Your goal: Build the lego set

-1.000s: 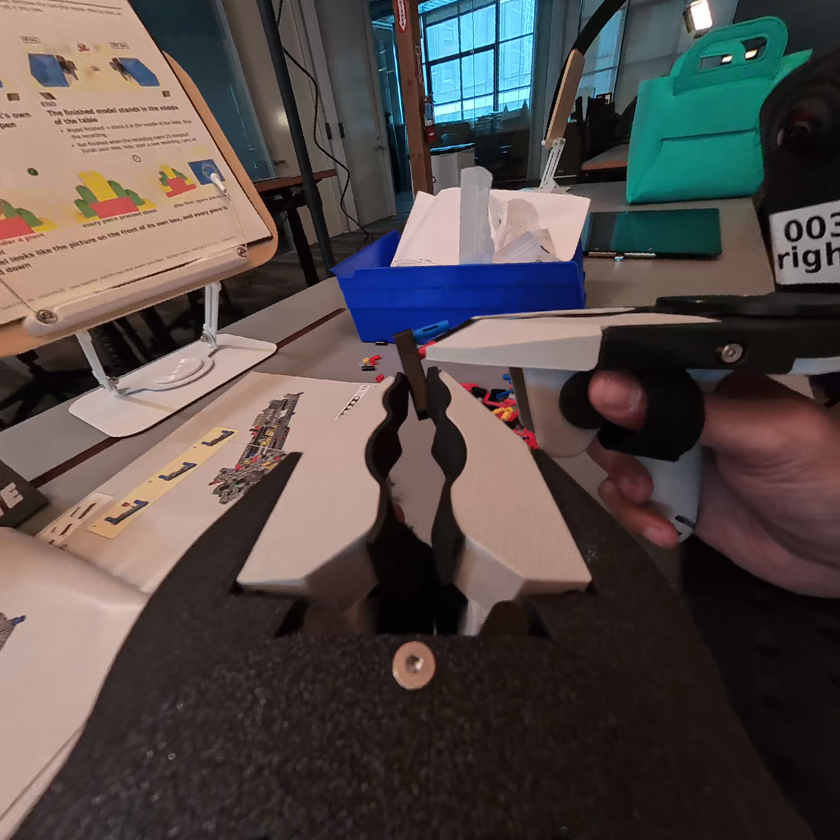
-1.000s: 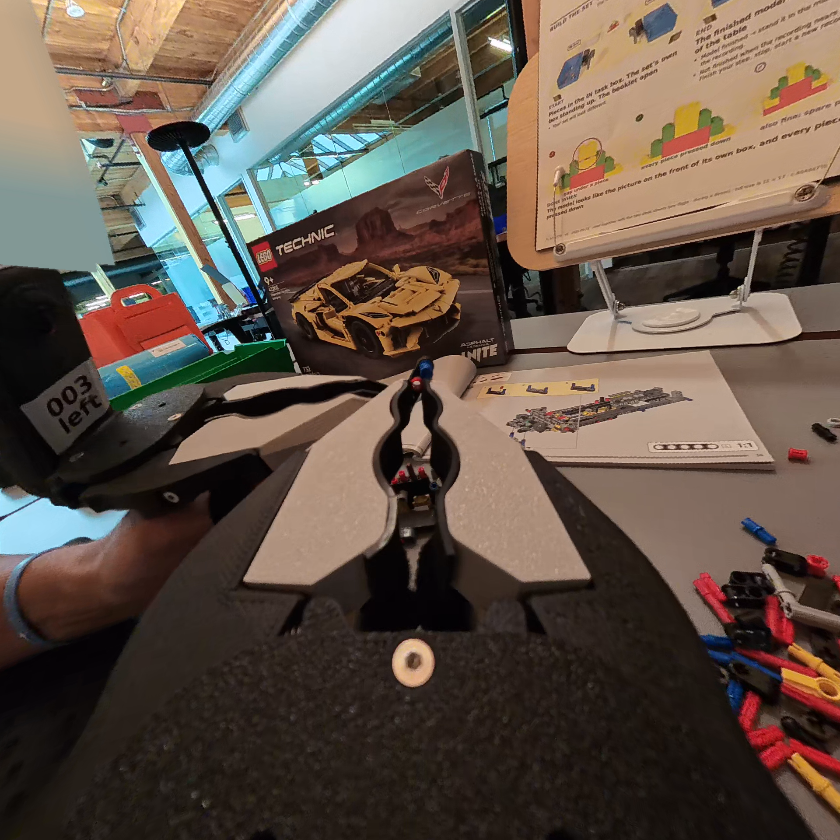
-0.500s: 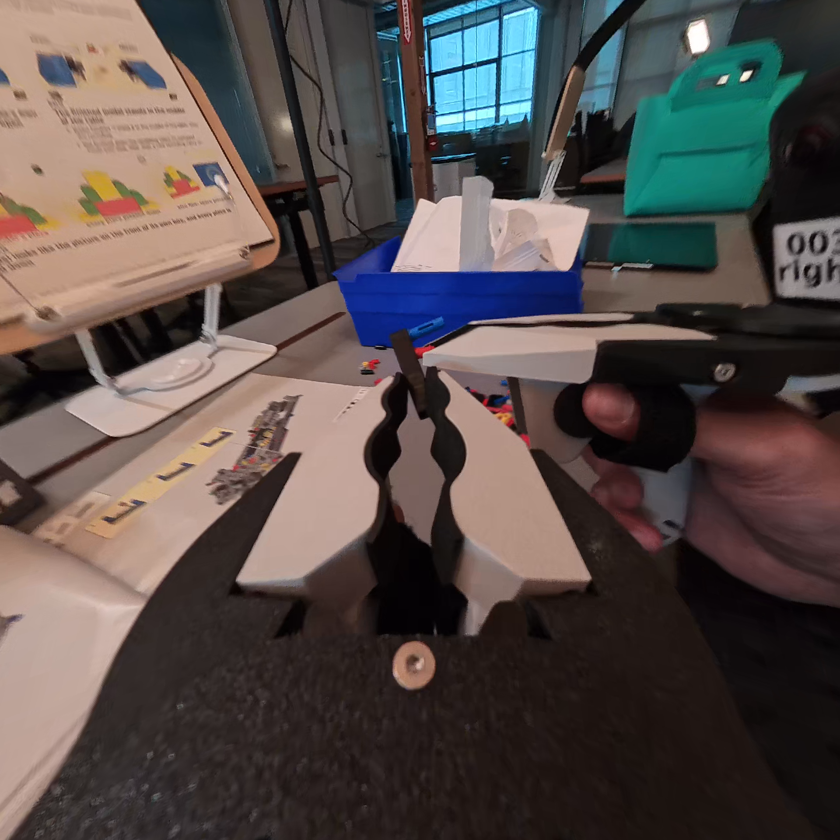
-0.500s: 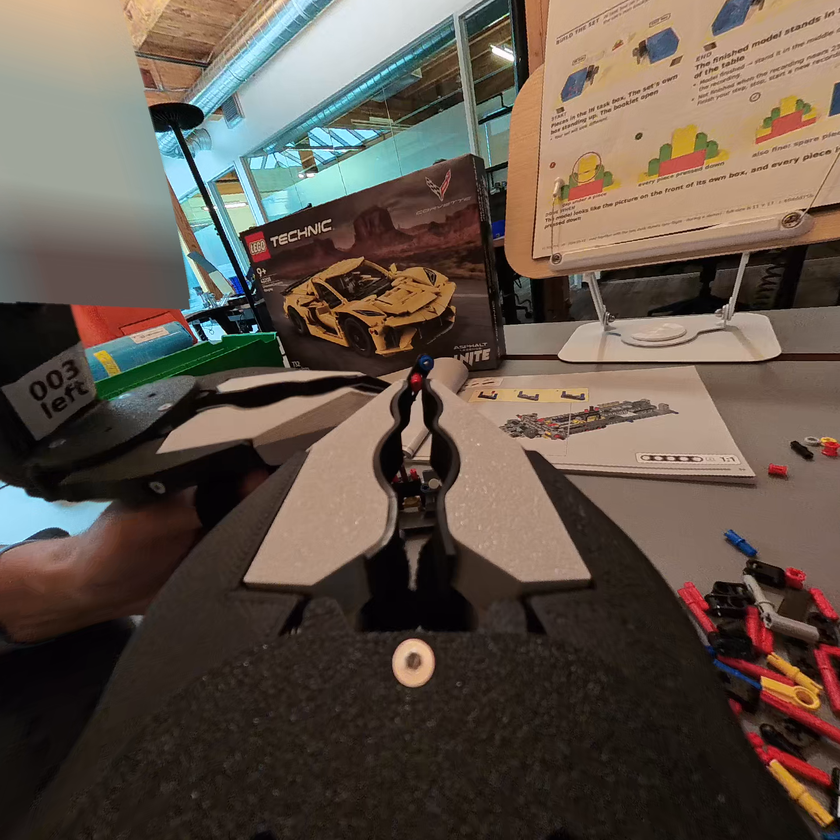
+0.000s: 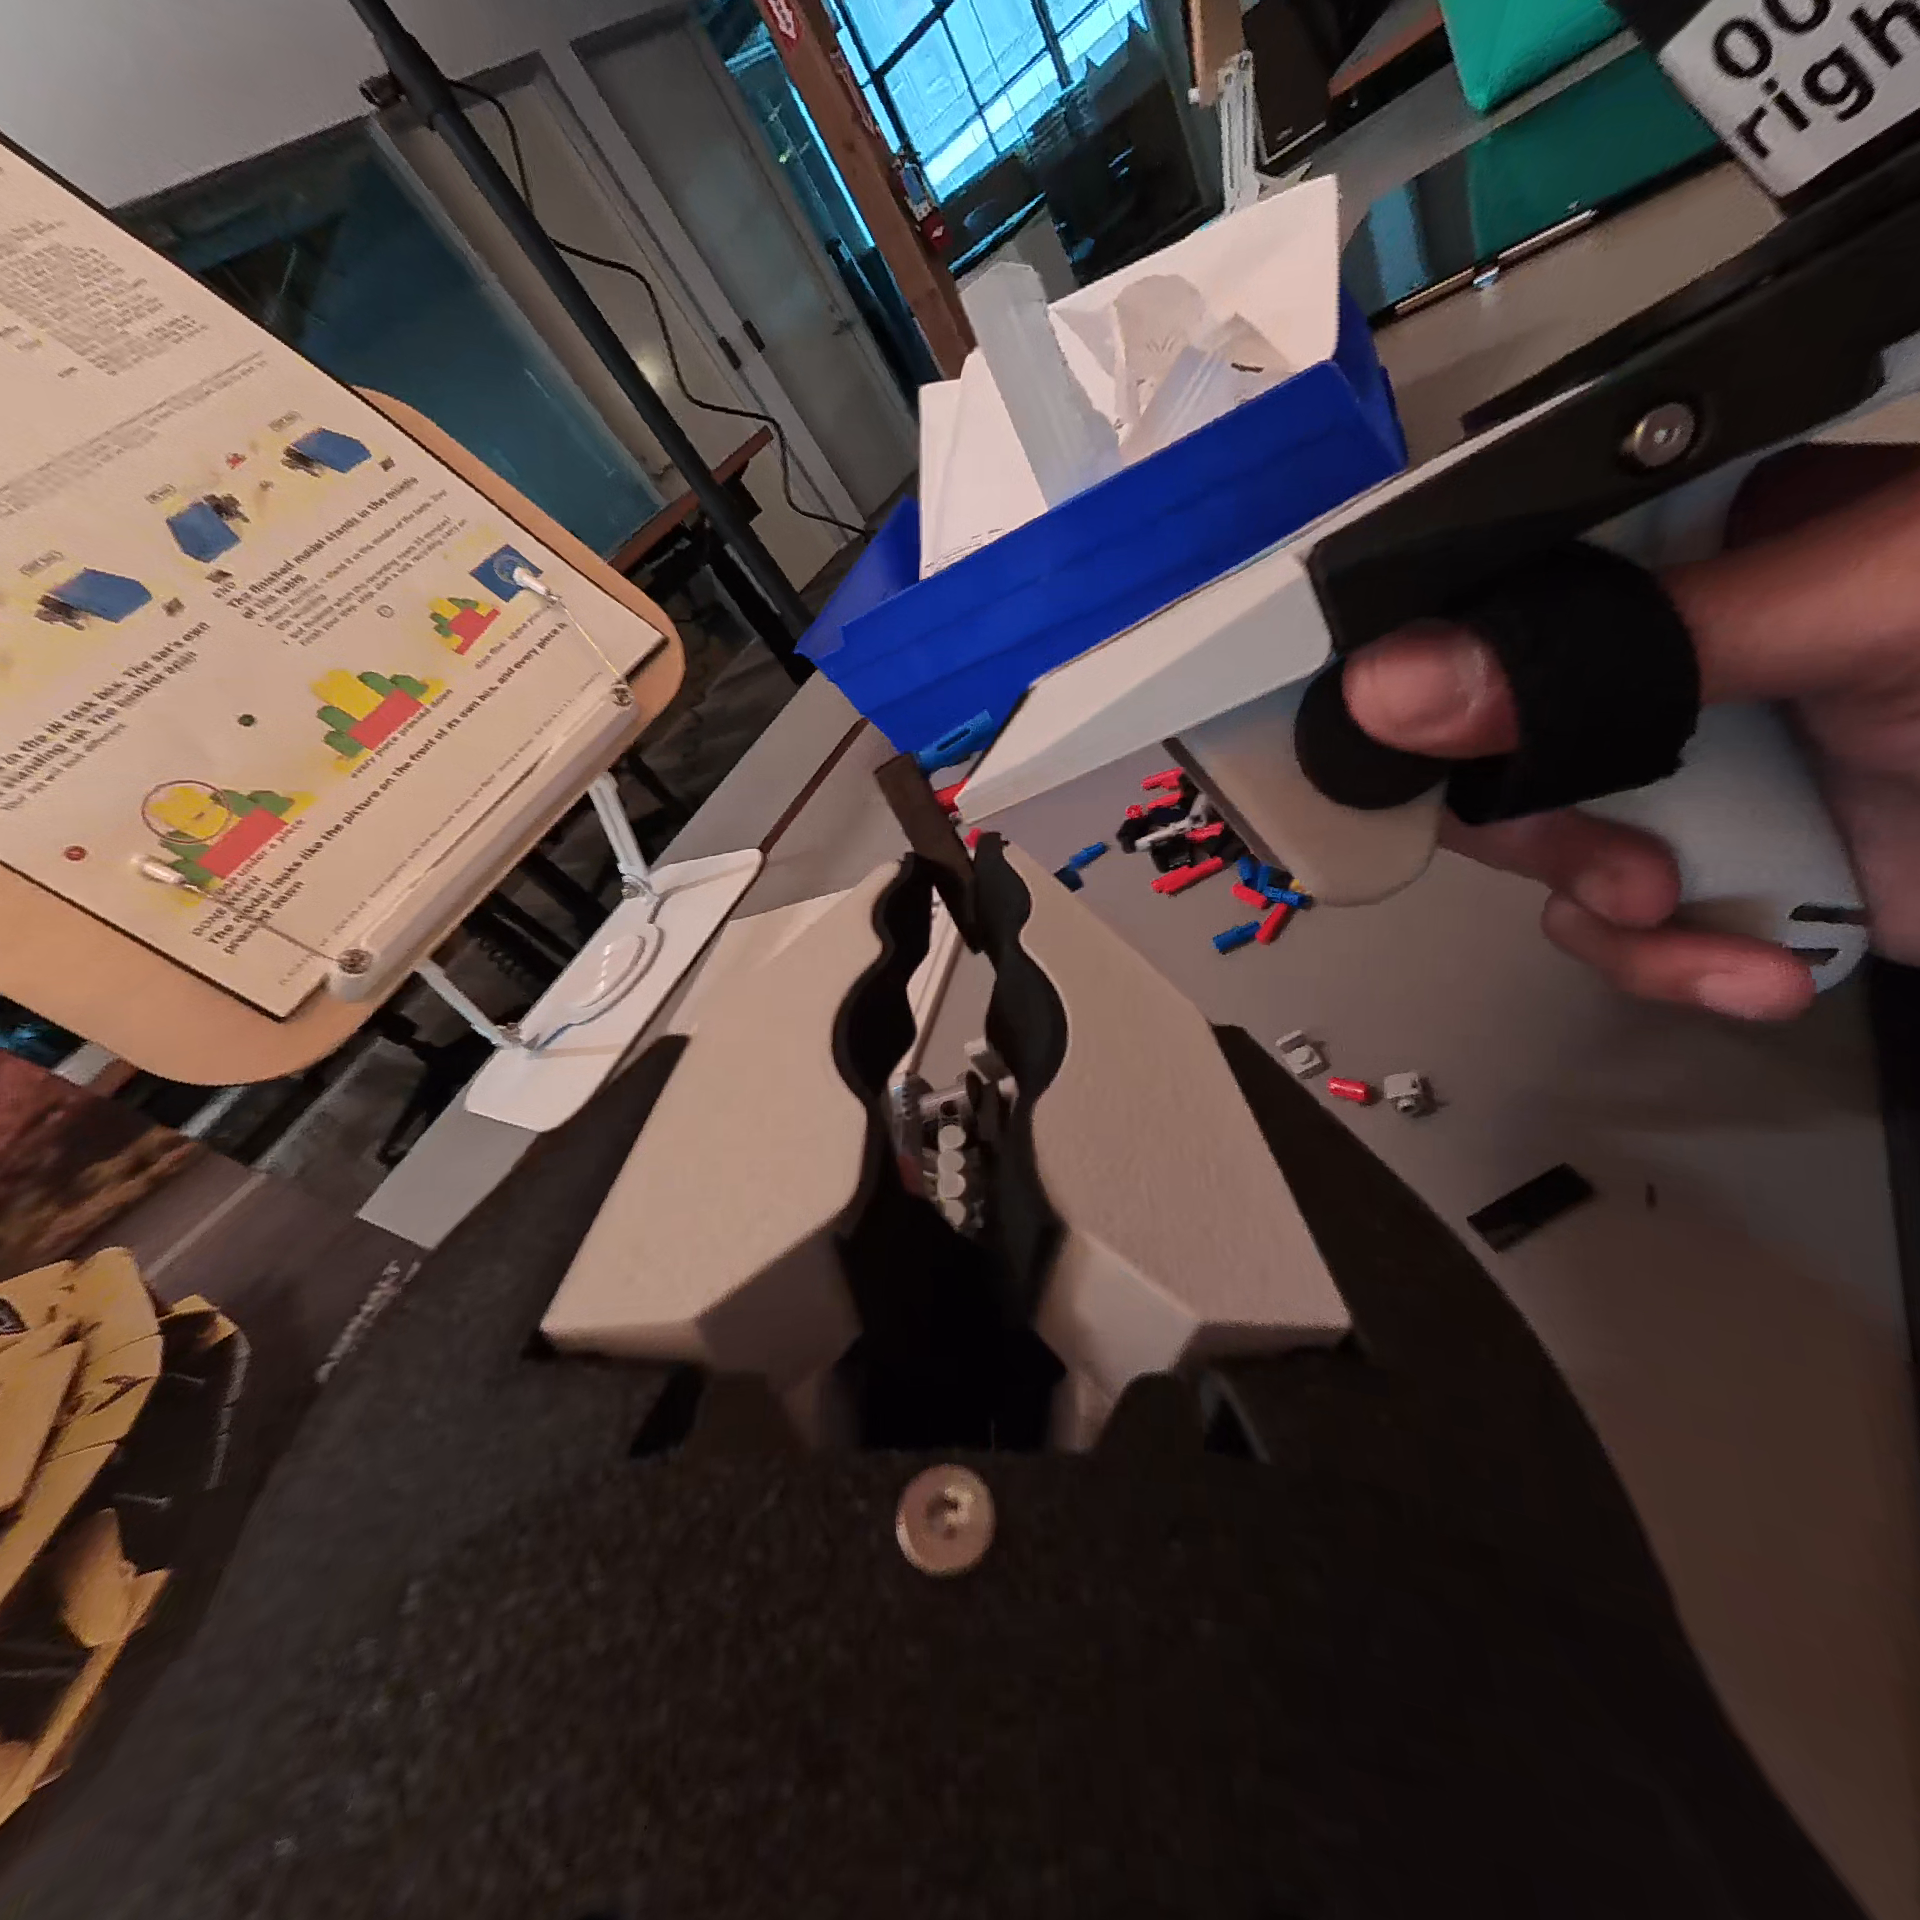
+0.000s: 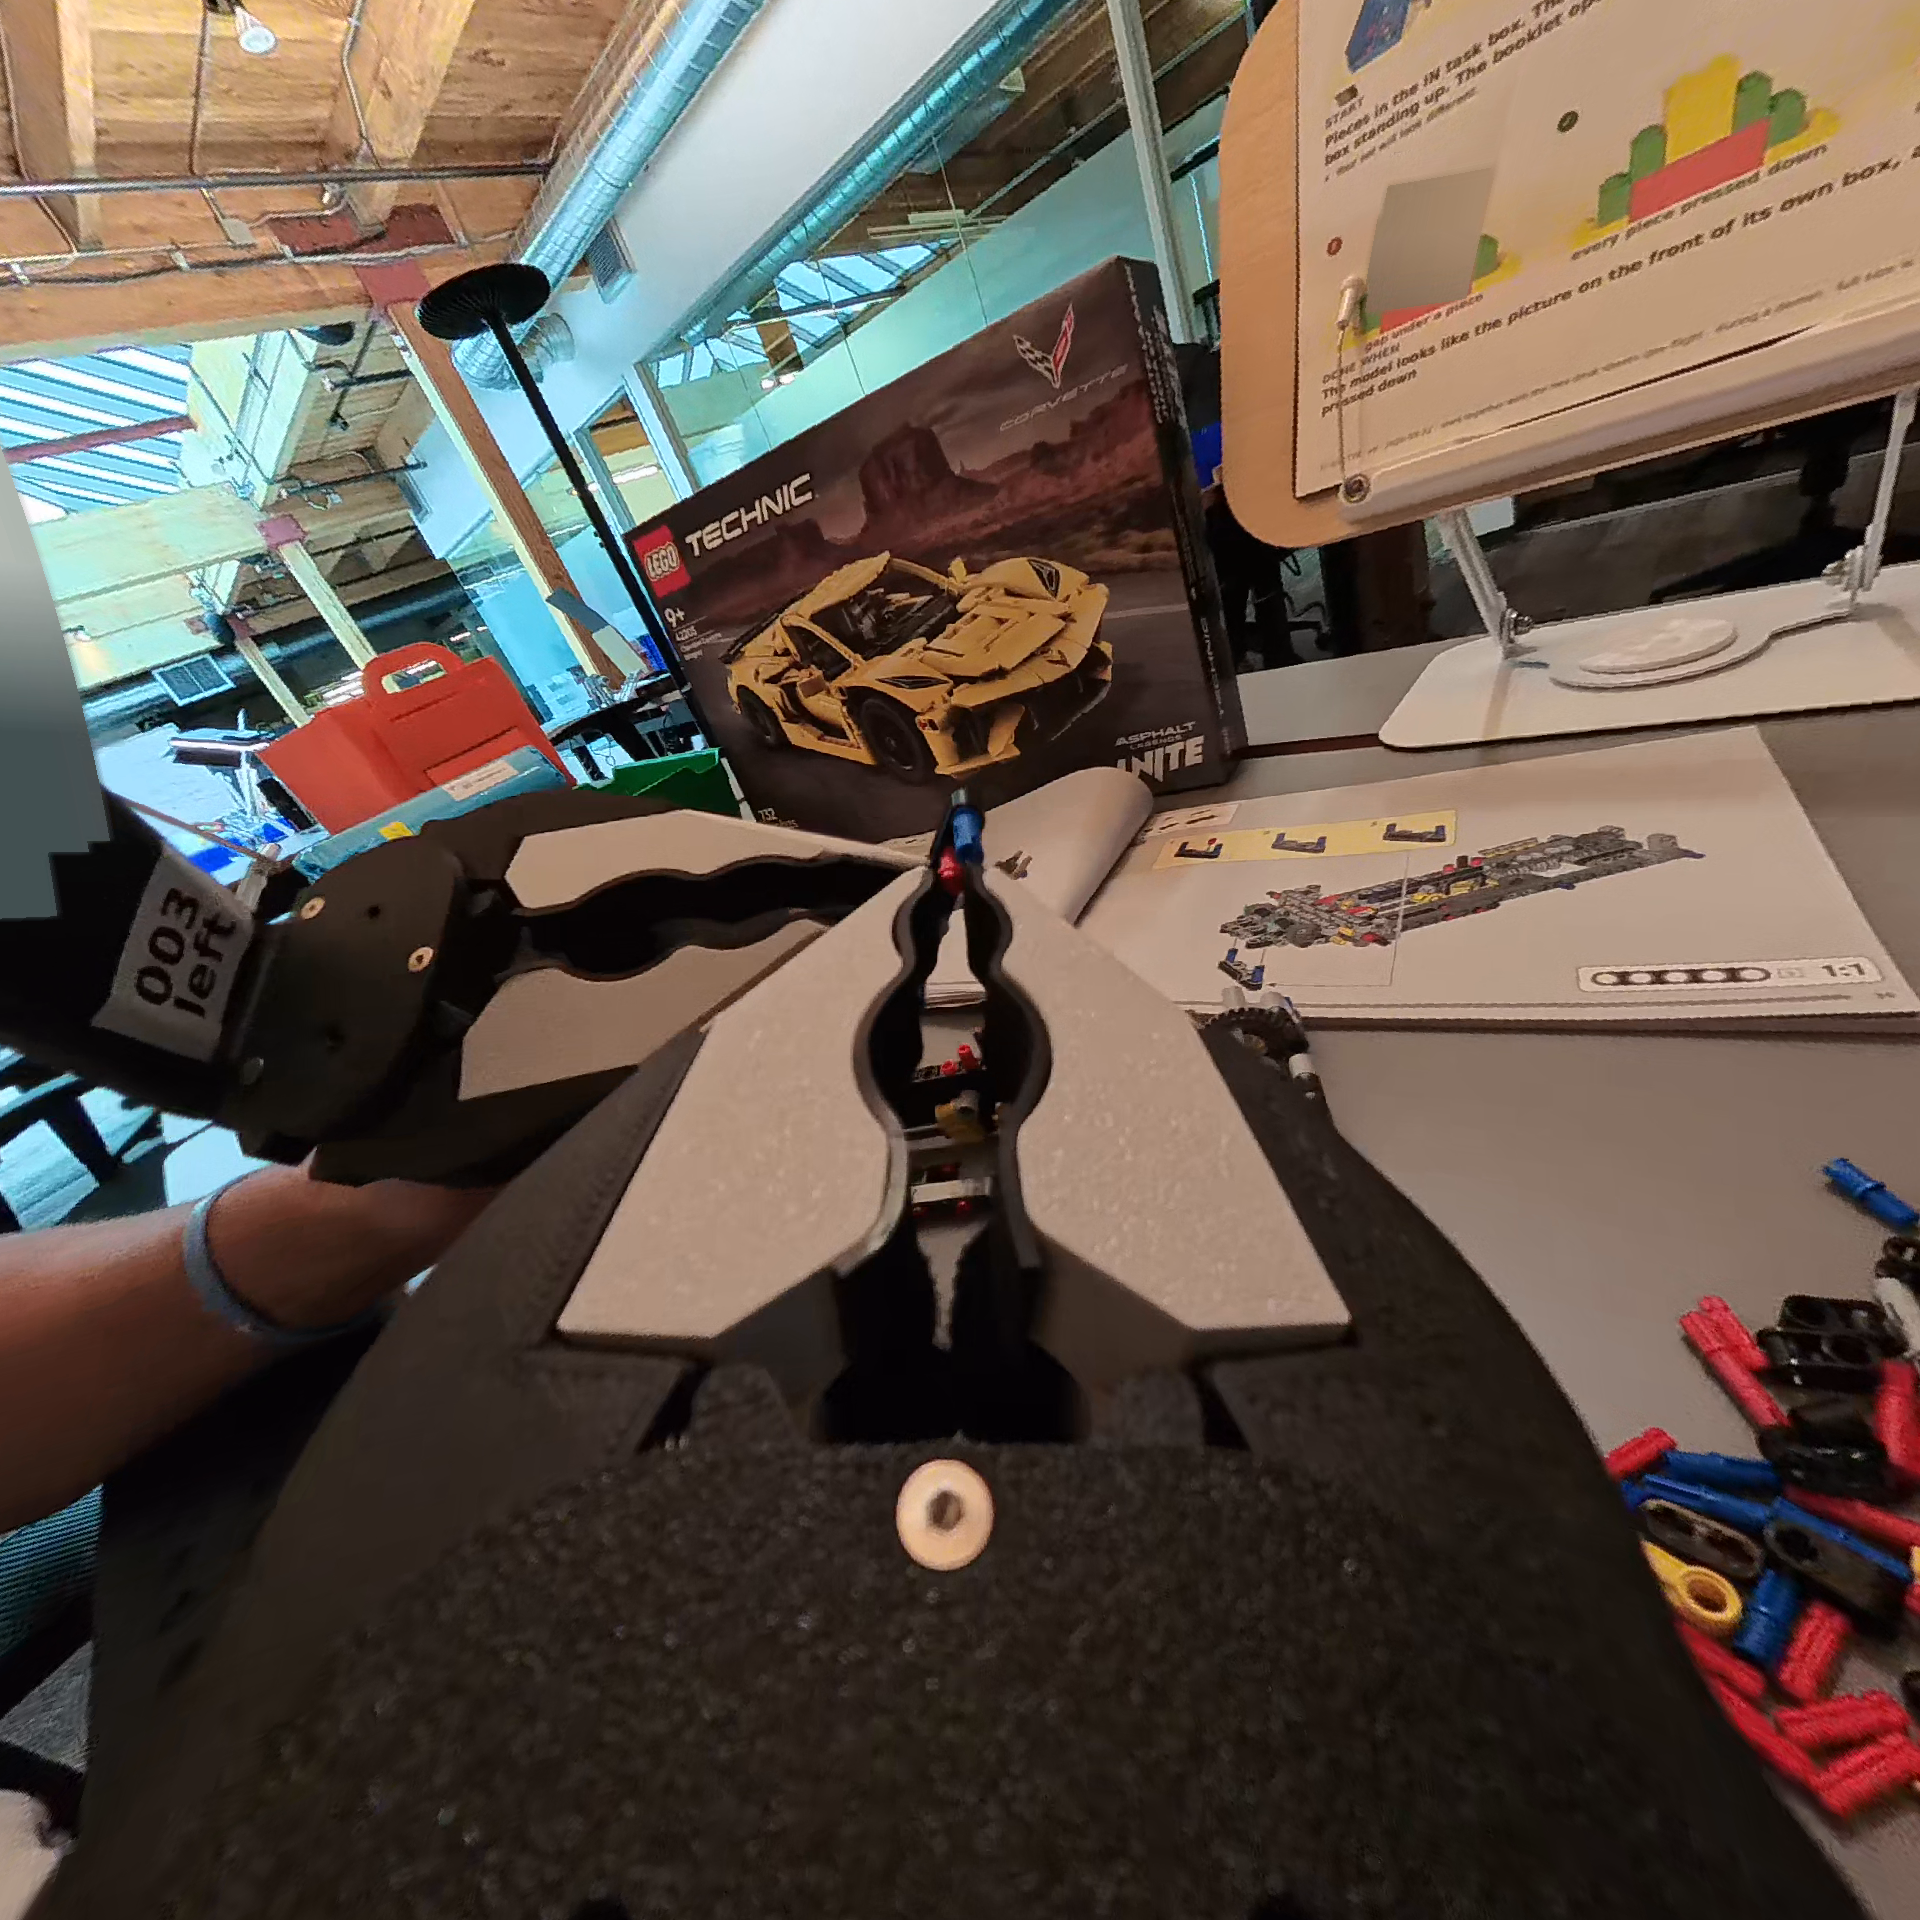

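My left gripper [image 5: 951,883] is shut on a thin black lego piece [image 5: 928,831] that sticks up from its tips. My right gripper [image 6: 954,896] is shut on a small red and blue pin piece [image 6: 961,840]. The two grippers are held close together above the table, tips nearly meeting. The right gripper [image 5: 1143,727] comes in from the right in the left wrist view, and the left gripper [image 6: 665,914] comes in from the left in the right wrist view. A part-built lego assembly shows through the gap between the fingers [image 5: 951,1138] [image 6: 951,1117].
Loose red, blue and black pieces [image 6: 1797,1455] lie on the table at the right. The open booklet [image 6: 1455,914], the lego box [image 6: 935,623] and the instruction stand [image 6: 1662,665] are behind. A blue bin [image 5: 1091,592] stands at the back. Small grey pieces [image 5: 1351,1081] lie nearby. Less than 4 cm separates the two grippers' tips.
Both grippers have tilted and shifted while staying shut on their pieces. The left wrist view has swung from the booklet to the table with loose pieces.
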The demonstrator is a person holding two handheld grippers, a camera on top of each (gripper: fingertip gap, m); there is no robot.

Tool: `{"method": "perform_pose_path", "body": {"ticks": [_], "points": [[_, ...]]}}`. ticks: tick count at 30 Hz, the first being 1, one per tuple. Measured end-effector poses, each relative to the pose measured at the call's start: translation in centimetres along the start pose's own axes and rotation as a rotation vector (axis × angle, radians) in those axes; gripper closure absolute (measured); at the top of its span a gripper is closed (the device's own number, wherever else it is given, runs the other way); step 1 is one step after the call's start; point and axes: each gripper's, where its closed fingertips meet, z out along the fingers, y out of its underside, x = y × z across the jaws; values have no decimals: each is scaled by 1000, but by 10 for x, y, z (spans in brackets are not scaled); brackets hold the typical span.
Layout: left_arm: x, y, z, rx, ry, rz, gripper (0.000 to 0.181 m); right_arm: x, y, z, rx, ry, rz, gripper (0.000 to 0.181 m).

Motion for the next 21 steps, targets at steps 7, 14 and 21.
{"method": "perform_pose_path", "body": {"ticks": [7,14,21], "points": [[0,3,-1,-29,-20,118,174,-1,3,1,-18,-63,131,179],[3,1,4,-48,-75,-49,174,5,-1,-2,16,-92,271,178],[8,1,6,-30,-26,-288,175,7,-1,-2,8,-55,210,178]]}}
